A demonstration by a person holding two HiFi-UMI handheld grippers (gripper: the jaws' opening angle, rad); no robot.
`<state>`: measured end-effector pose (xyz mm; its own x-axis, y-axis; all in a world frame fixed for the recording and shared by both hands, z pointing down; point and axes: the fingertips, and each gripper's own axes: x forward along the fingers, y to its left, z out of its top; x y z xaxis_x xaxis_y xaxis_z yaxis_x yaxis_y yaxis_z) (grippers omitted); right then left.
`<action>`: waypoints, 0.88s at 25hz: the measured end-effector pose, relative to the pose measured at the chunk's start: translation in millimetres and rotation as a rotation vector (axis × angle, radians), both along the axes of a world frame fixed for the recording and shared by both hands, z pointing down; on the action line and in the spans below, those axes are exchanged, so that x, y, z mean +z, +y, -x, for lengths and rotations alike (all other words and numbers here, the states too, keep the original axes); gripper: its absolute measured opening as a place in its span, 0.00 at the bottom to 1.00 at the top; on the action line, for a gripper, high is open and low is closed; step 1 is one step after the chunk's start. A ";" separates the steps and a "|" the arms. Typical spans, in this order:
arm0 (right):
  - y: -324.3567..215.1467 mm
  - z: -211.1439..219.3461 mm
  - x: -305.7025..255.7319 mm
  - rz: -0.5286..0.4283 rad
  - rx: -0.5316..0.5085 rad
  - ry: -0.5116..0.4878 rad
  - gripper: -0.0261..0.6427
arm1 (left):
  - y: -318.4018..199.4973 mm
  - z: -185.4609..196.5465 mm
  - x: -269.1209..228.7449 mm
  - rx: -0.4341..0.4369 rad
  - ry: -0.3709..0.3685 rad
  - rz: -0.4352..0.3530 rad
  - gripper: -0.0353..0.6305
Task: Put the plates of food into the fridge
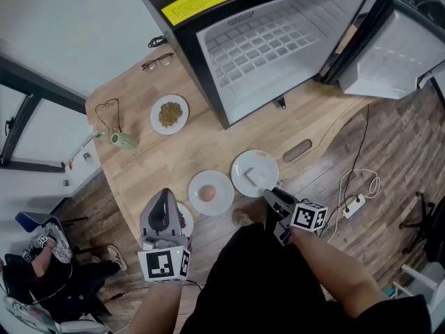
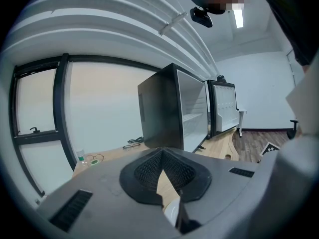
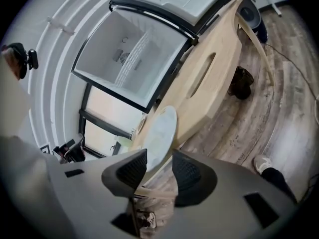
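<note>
The right gripper [image 3: 158, 168] has its fingers apart, with the rim of the white plate [image 3: 162, 133] between them and not clamped as far as I can judge. That plate sits on the desk [image 1: 208, 145] near its front edge, well short of the open fridge [image 1: 278, 40]. The risk is a bite on the thin rim alone: lifted that way, the plate could tilt or slip out and its pale piece of food slide off, and a nudge before closing could push it along the desk. The left gripper [image 1: 164, 195] has its fingers closed on nothing, above another plate. I count four plates of food (one half hidden under the left gripper), two pairs of glasses [image 1: 158, 62], one small green cup [image 1: 123, 140] and one fridge.
</note>
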<state>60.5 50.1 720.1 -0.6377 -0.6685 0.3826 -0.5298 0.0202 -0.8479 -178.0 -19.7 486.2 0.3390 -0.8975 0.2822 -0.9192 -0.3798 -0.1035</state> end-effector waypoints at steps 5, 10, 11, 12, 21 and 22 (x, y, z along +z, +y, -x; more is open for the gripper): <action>-5.1 7.2 5.8 0.035 0.006 -0.063 0.27 | -3.0 -4.3 3.7 0.001 -0.013 0.007 0.06; -11.8 6.4 8.0 0.050 0.005 -0.088 0.14 | -8.4 -17.7 0.8 0.010 -0.008 -0.001 0.06; -14.3 5.3 4.3 0.044 0.013 -0.101 0.13 | -8.8 -19.8 -0.7 0.014 -0.009 -0.005 0.06; -17.1 4.9 -0.1 0.039 0.020 -0.116 0.11 | -9.5 -20.9 -2.3 0.016 -0.010 -0.008 0.06; -30.7 6.8 -28.3 0.029 0.044 -0.298 0.09 | -18.9 -23.1 -10.4 0.000 -0.004 -0.018 0.06; -32.2 6.7 -31.5 0.027 0.044 -0.312 0.09 | -20.0 -23.6 -10.4 -0.001 -0.003 -0.019 0.06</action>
<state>53.8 17.9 688.6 -0.6974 -0.6908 0.1911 -0.2443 -0.0215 -0.9695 -154.4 -39.6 475.7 0.3372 -0.9030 0.2661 -0.9193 -0.3768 -0.1136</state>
